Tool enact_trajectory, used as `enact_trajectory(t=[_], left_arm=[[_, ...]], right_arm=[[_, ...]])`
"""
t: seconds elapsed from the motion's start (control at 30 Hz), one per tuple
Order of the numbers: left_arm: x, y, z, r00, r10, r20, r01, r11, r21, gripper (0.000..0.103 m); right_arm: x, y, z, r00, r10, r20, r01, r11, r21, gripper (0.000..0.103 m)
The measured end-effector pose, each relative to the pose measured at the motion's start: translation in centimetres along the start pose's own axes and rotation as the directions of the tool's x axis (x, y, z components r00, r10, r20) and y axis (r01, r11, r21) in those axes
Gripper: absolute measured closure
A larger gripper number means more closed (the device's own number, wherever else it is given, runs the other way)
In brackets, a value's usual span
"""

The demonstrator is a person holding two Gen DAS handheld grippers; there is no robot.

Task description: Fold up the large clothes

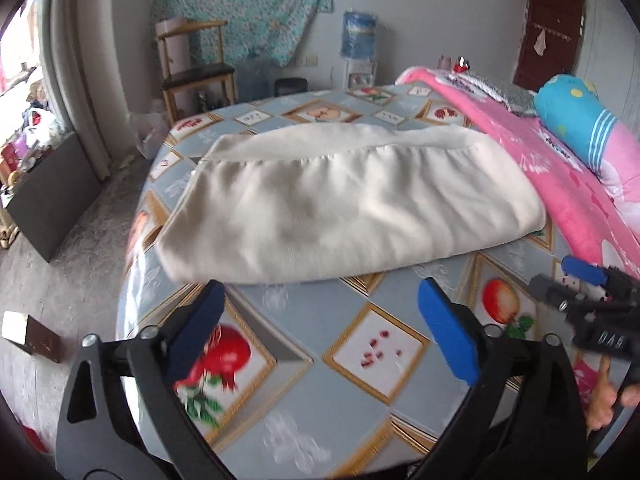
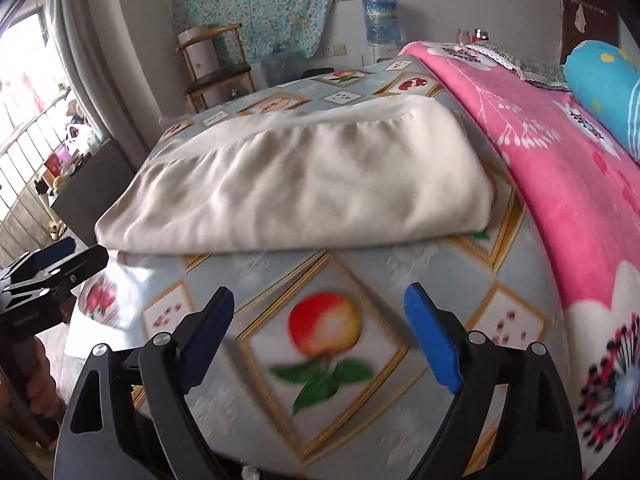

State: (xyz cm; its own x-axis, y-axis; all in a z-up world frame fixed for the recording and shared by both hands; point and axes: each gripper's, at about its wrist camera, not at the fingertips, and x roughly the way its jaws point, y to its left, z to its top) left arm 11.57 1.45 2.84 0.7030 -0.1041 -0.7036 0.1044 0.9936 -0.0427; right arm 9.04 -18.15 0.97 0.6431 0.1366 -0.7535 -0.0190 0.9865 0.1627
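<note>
With the left gripper (image 1: 320,330) and right gripper (image 2: 320,336) both wide and empty, the folded cream garment (image 1: 340,204) at twelve o'clock on the bed (image 1: 360,420) could slump open if a fingertip snags its near edge.

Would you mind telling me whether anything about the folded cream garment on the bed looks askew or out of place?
Nothing serious stands out. The cream garment lies folded on the fruit-print sheet, clear of both open grippers, left and right. Its far layer sits slightly offset and the surface is a little rumpled.
</note>
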Motion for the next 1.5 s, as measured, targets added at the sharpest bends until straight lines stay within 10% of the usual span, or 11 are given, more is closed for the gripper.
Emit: enact_trajectory(t=[0.3, 0.8, 1.5], left_arm=[[-4.1, -1.3, 0.1, 0.976, 0.212, 0.055, -0.211, 0.977, -0.019, 0.008], [-6.5, -1.9, 1.5, 0.962, 0.227, 0.151, -0.227, 0.974, -0.016, 0.008], [0.4, -3.8, 0.8, 0.979, 0.169, -0.114, -0.174, 0.984, -0.035, 0.008]], right_arm=[[-3.2, 1.6, 0.1, 0.994, -0.085, 0.069, 0.088, 0.995, -0.04, 0.008], [-7.7, 3.2, 1.3, 0.915, -0.302, 0.267, 0.333, 0.94, -0.076, 0.006], [-2.8, 0.3, 1.2, 0.981, -0.189, 0.036, 0.19, 0.981, -0.045, 0.006]])
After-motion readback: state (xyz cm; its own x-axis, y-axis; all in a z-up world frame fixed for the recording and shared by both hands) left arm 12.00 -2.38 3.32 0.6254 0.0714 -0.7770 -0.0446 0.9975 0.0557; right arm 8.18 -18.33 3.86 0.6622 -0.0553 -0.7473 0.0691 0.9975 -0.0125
